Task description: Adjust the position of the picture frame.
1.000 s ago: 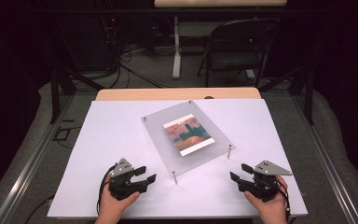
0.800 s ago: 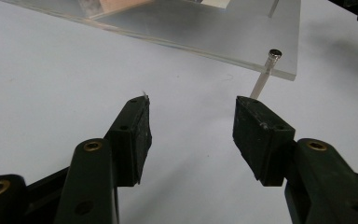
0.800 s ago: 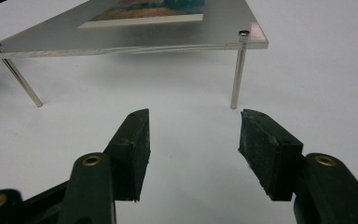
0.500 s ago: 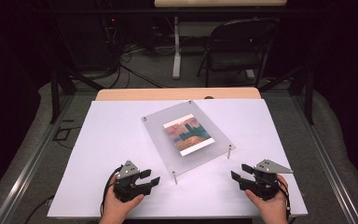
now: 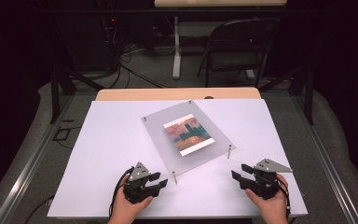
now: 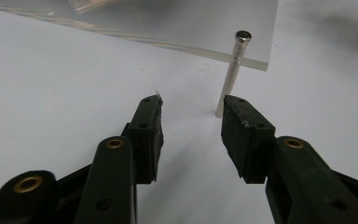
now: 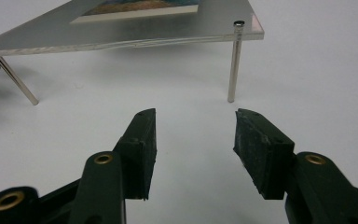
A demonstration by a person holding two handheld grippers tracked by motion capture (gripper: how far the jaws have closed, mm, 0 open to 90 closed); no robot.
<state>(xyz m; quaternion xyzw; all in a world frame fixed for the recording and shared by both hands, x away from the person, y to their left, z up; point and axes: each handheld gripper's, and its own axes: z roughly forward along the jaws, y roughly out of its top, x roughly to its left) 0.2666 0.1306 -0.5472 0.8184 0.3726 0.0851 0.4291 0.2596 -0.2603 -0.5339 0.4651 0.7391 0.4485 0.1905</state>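
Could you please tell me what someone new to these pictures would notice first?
A clear acrylic panel carrying a colourful picture stands on thin metal posts in the middle of the white table. At the near edge, the left tongs have been closing just short of the nearest post, and the right tongs point at the panel.

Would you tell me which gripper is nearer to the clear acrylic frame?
Left. The left gripper sits just short of the acrylic frame at its near-corner post; the right gripper is farther off.
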